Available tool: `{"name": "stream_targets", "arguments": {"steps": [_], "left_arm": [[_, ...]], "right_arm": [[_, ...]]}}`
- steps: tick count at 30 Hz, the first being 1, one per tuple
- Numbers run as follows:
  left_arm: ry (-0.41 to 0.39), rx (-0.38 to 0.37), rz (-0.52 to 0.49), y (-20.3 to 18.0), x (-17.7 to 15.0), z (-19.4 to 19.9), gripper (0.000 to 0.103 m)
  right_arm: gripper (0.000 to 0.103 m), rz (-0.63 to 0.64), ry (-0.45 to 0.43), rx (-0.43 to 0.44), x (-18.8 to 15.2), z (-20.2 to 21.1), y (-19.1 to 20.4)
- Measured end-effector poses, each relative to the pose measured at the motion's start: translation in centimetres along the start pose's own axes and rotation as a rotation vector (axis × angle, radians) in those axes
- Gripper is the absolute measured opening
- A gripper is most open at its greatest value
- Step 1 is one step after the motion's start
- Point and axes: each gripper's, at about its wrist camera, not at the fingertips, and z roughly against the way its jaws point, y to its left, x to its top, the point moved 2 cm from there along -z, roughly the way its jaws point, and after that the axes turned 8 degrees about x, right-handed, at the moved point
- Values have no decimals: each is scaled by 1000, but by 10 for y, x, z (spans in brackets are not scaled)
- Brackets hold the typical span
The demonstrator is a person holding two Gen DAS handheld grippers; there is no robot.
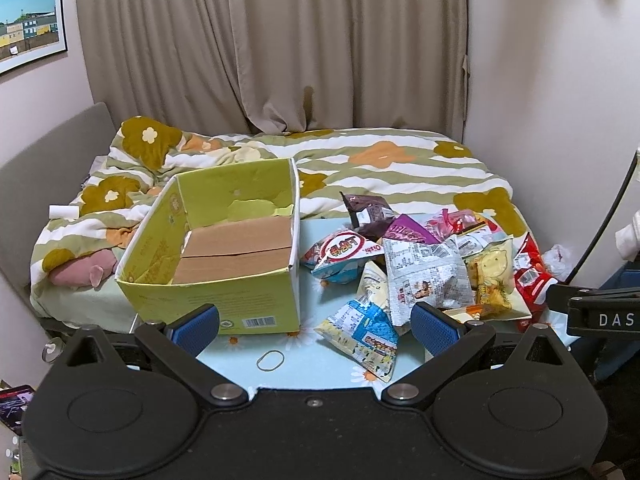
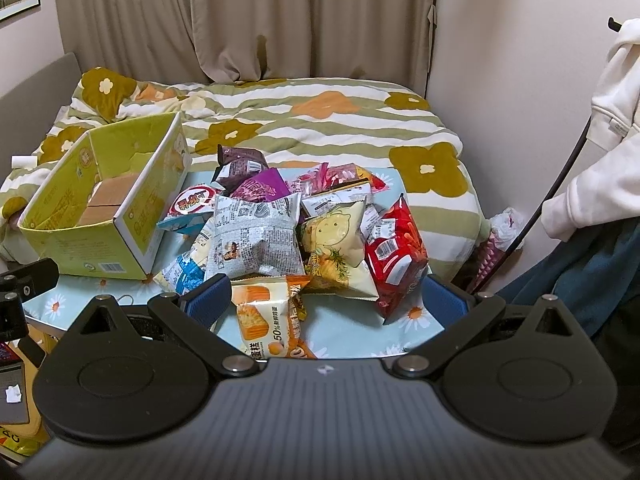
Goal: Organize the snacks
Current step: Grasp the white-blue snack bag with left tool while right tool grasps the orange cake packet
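A loose heap of crinkly foil and plastic snack bags lies on the pale blue daisy-print table cover, touching the right side of an open yellow-green cardboard box that holds nothing but its brown bottom flaps. The nearest packet, an orange-and-white cake bag, lies directly ahead of the right gripper, between its spread blue-padded fingers and closer to the left one, its long axis running roughly along the line of the fingers toward the camera. The right hand appears the better placed for the pile; the left gripper, also spread wide and holding nothing, faces the box's front corner, with a blue-and-white pillow-shaped bag lying just inside its right finger. Judging by the layout, bags must travel leftward from the heap into the box. The packets look puffy, light and slippery: a grey newsprint-pattern bag, a pale yellow bag with a cartoon face and a glossy red bag crowd together at odd tilts. A thin rubber band lies on the cover near the box. Behind it all spreads a green-striped floral quilt below beige curtains.
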Motion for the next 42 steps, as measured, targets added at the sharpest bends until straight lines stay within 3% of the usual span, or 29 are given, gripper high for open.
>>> {"name": "stream_targets", "arguments": {"steps": [5,11,22,29,35,42], "left_arm": [[3,-14,5,2,5,-4,103],[-9,-34,-60,-5,4,-28,103],[29,-266,-316,-38,-14,-137,103],[81,-371,-454,-59,-27,-197,103],[95,-411,-555,-79,-37,-219,102],[135,-398,-573,-91,-40,-241,100]], "right_arm": [[103,2,12,0,2,1,-4],[103,8,35,41,-1,-11,-7],[103,-39,106,113,-27,-96,3],[103,69,173,131,-48,-134,25],[99,88,235,107,-60,-159,32],[94,45,265,107,-63,-176,25]]}}
